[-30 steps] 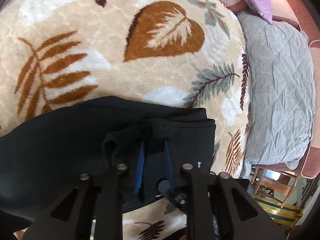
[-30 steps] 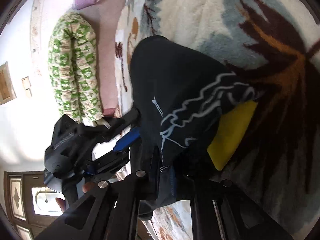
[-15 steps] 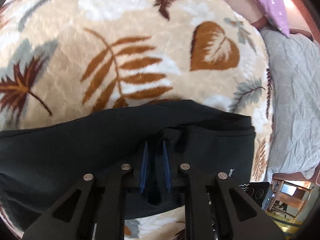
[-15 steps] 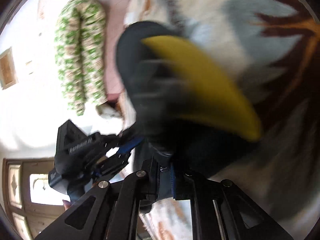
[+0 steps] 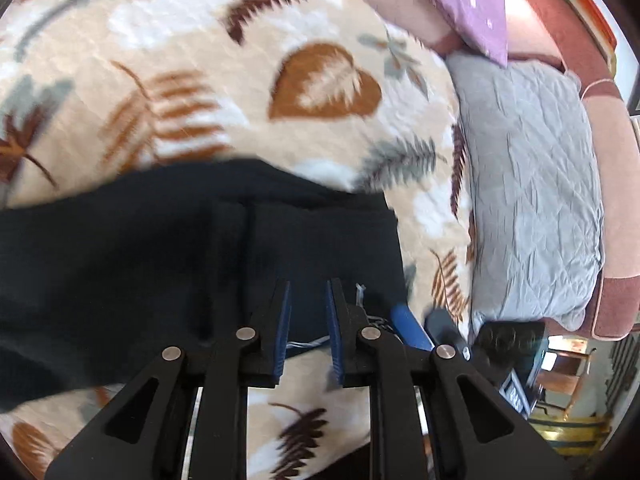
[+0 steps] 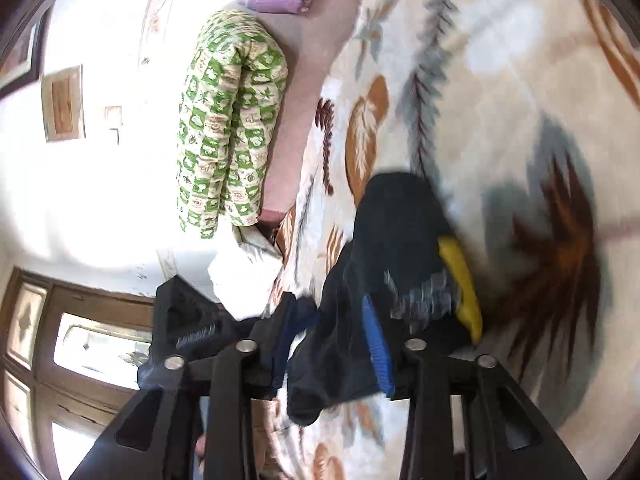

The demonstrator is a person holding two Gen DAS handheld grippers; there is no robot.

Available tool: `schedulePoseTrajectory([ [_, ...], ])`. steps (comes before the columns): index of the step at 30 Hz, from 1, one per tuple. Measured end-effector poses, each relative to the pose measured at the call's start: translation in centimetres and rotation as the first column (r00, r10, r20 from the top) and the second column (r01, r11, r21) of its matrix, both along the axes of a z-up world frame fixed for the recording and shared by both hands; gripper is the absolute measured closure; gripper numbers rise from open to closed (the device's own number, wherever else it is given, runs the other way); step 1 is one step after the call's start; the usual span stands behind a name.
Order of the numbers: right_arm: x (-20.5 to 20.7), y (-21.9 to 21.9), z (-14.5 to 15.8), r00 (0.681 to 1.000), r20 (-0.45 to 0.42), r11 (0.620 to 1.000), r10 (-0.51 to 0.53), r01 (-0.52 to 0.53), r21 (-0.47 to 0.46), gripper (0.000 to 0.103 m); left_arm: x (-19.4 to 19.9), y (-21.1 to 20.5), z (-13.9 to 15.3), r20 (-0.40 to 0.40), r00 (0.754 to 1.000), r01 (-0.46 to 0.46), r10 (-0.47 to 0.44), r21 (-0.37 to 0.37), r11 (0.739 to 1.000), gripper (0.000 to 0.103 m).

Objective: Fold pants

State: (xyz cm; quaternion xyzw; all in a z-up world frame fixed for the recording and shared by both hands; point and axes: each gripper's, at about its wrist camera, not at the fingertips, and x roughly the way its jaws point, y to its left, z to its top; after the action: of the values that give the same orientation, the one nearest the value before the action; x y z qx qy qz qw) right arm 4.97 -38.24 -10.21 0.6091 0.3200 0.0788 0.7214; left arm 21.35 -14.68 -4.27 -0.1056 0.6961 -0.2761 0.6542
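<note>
Black pants [image 5: 160, 264] lie folded on a leaf-patterned blanket [image 5: 200, 60]. My left gripper [image 5: 308, 288] hangs over their near right corner. Its blue pads [image 5: 283, 328] stand a narrow gap apart, with black cloth and white seam threads between the tips. In the right wrist view the pants [image 6: 400, 220] show a yellow patch [image 6: 460, 280]. The jaws of my right gripper [image 6: 328, 308] are opening, and a loose fold of black cloth hangs between them without being pinched. The right gripper's blue pad [image 5: 412, 328] shows beside the left one. The left gripper's black body [image 6: 180, 320] sits at the lower left of the right wrist view.
A grey quilted pad [image 5: 532, 184] lies right of the blanket, with a purple pillow [image 5: 476, 12] above it. A green-patterned bolster [image 6: 228, 120] and a white cloth [image 6: 240, 276] lie along the bed's far side. A wooden door with glass [image 6: 80, 360] is beyond.
The right jaws have parted and the cloth hangs slack between them; the yellow patch has dropped back onto the blanket. The left gripper has risen and shifted toward the pants' right edge.
</note>
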Motion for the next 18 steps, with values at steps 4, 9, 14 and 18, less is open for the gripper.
schedulePoseTrajectory([
  [4,0.8,-0.6,-1.5,0.999,-0.05,1.0,0.022,-0.023,-0.021,0.065,-0.3,-1.8,-1.3,-0.032,0.999,0.003,-0.003,0.009,1.0,0.088],
  [9,-0.8,-2.7,-0.9,0.999,-0.04,0.989,0.013,-0.019,-0.15,0.052,2.0,-2.8,0.6,0.072,0.997,0.022,-0.027,0.065,0.998,0.071],
  [14,-1.1,-3.5,-1.6,0.991,-0.11,0.968,0.076,-0.1,-0.23,0.046,5.4,-5.8,0.2,0.098,0.982,0.148,-0.163,0.145,0.978,0.052],
  [18,-1.2,-4.0,-1.6,0.99,-0.128,0.942,0.064,-0.103,-0.32,0.044,5.3,-8.4,-1.1,0.035,0.95,0.3,-0.311,0.175,0.938,0.052],
])
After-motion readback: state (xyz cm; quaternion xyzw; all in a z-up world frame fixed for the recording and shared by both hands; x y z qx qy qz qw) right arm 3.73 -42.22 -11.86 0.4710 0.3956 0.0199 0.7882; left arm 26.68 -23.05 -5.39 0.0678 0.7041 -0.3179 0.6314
